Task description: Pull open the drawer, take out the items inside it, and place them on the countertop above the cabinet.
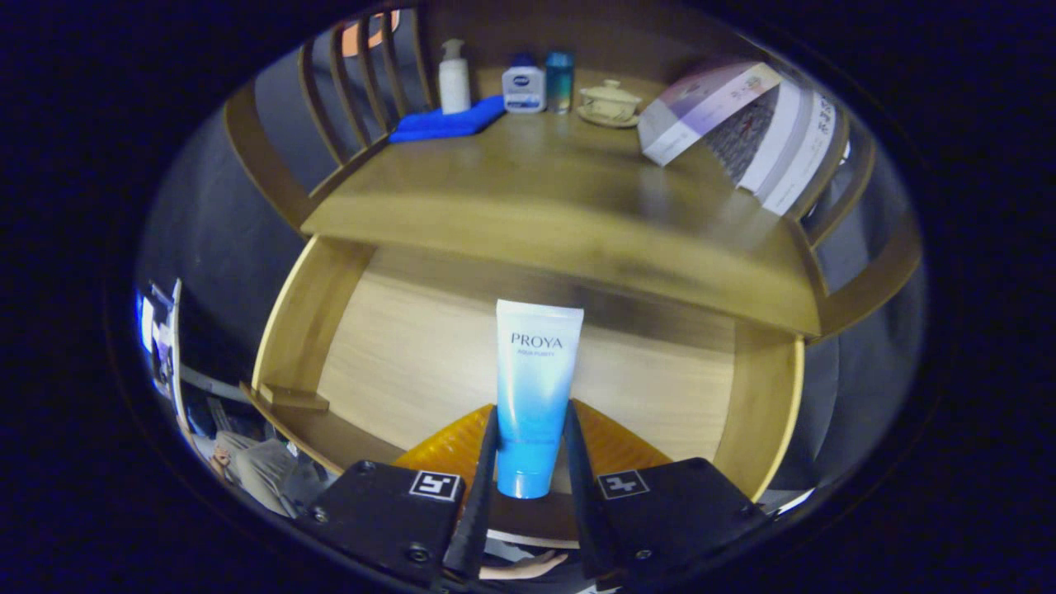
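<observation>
Gripper: the gripper (530,462) is clamped on a white-to-blue cosmetic tube (532,396), one finger pressing each side of the tube's lower half, just above the cap.
Tube: it stands upright between the fingers, cap end down and crimped end up, held above the open drawer (297,330).
Drawer: pulled out from under the desk (561,198), with pale wooden walls on the left and right and a light wood-grain floor visible behind the tube.
Orange item: a ribbed orange object (450,445) lies in the near part of the drawer, behind the fingers on both sides of the tube; what it is cannot be told from this angle.
Desk: the brown top runs beyond the drawer, its front edge blurred, with curved slatted wooden rails (346,82) rising at its left and right ends.
Back of the desk: a white pump bottle (454,78) stands on or just behind a folded blue cloth (450,122); beside it sit a small white jar with a blue lid (524,87), a blue bottle (559,81) and a lidded cream cup on a saucer (609,103).
Right of the desk: printed boxes (742,124) lean against the rail, tilted.
</observation>
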